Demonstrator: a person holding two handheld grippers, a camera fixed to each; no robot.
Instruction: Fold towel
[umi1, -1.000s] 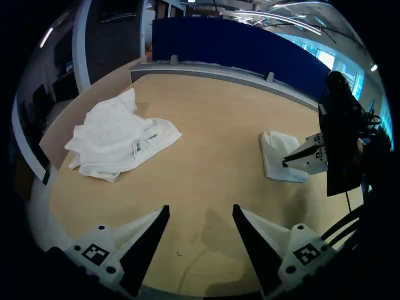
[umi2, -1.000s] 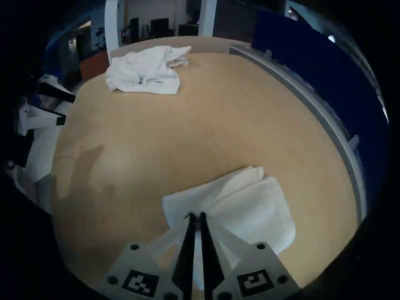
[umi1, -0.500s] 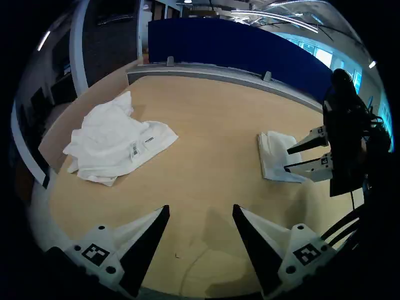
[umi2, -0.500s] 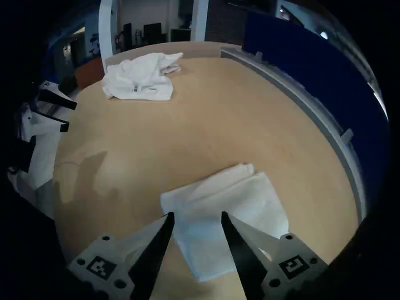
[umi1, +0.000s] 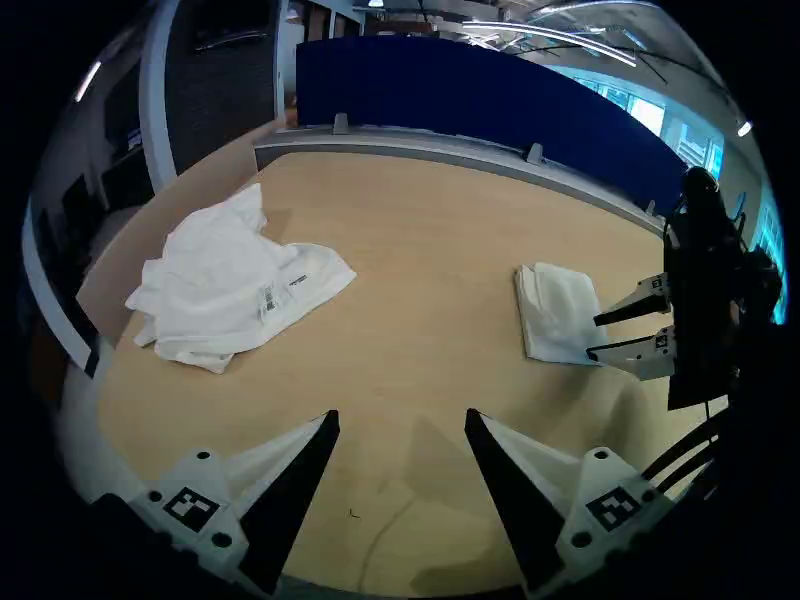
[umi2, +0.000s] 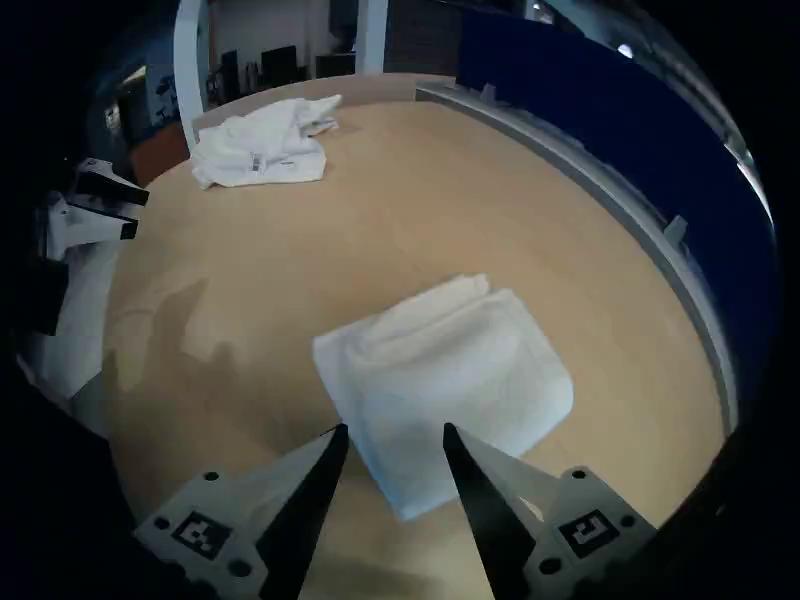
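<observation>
left gripper (umi1: 400, 412) spread, empty | right gripper (umi2: 395, 426) spread, empty | folded towel (umi2: 445, 375) flat | crumpled towel (umi1: 225, 285) tag (umi1: 272, 296) unreadable

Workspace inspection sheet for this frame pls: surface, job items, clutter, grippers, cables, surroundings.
Surface: light wooden table, rounded near edge, gripper shadows on it.
Job's things: folded towel, white, lying flat as a neat rectangle; crumpled towel pile, white, unfolded, at the far side from it.
Clutter: nothing seen.
Grippers: left gripper open, above bare wood, holding nothing; right gripper open, fingers pointing at the folded towel's near edge, gripping nothing.
Cables: dark cables by the right gripper's body, off the towels.
Surroundings: blue partition and grey rail along the table's far edge; office space beyond.
</observation>
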